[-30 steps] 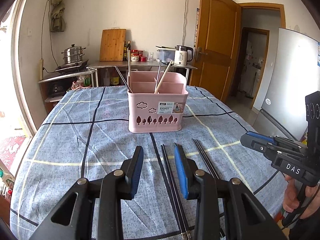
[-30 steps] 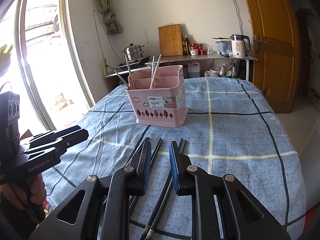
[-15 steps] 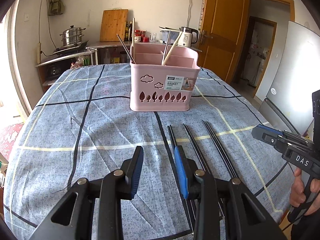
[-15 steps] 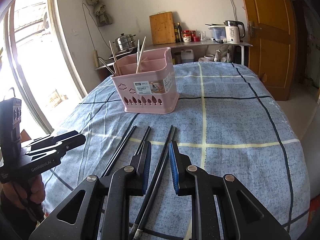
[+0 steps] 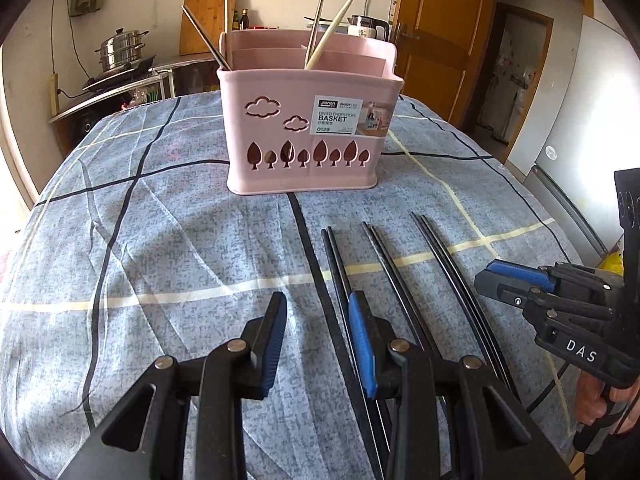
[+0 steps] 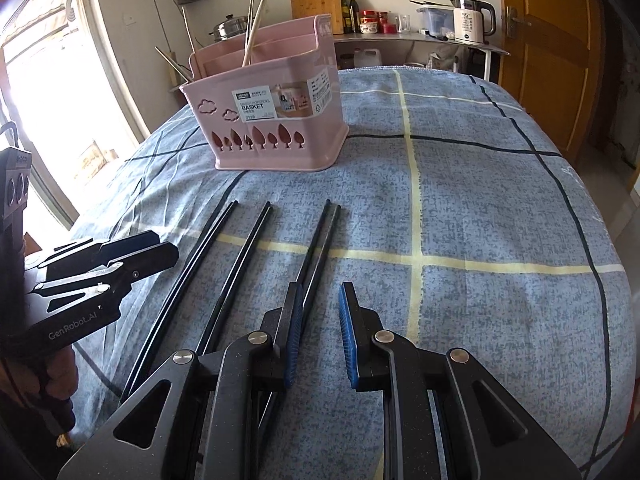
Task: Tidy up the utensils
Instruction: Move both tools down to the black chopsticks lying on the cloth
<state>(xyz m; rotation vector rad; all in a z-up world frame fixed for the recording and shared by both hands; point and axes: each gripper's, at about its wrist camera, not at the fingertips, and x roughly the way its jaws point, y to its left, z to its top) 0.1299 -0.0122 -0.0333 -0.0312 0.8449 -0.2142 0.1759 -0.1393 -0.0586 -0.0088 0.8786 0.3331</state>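
Observation:
A pink divided basket (image 5: 304,128) (image 6: 272,120) stands on the checked tablecloth, with wooden and metal chopsticks (image 5: 326,32) sticking up from it. In front of it lie three pairs of black chopsticks: left (image 5: 336,264), middle (image 5: 384,256), right (image 5: 444,256). My left gripper (image 5: 318,308) hovers open just above the cloth; its right finger is over the left pair, and nothing is between the pads. My right gripper (image 6: 320,296) is open too, its left finger over the right pair (image 6: 320,236). Each gripper appears in the other's view, the right gripper (image 5: 486,278) and the left gripper (image 6: 166,246).
Behind the table a counter (image 6: 420,38) carries a kettle (image 6: 470,20), jars and a cutting board (image 6: 316,0). A steamer pot (image 5: 120,50) sits at the far left. A wooden door (image 5: 436,40) and a fridge (image 5: 580,120) stand to the right. The tablecloth drops off at the near edges.
Both grippers have sunk and moved forward toward the black chopsticks, tilting further down. The basket now looks nearer and larger. The jaws have kept the same gap.

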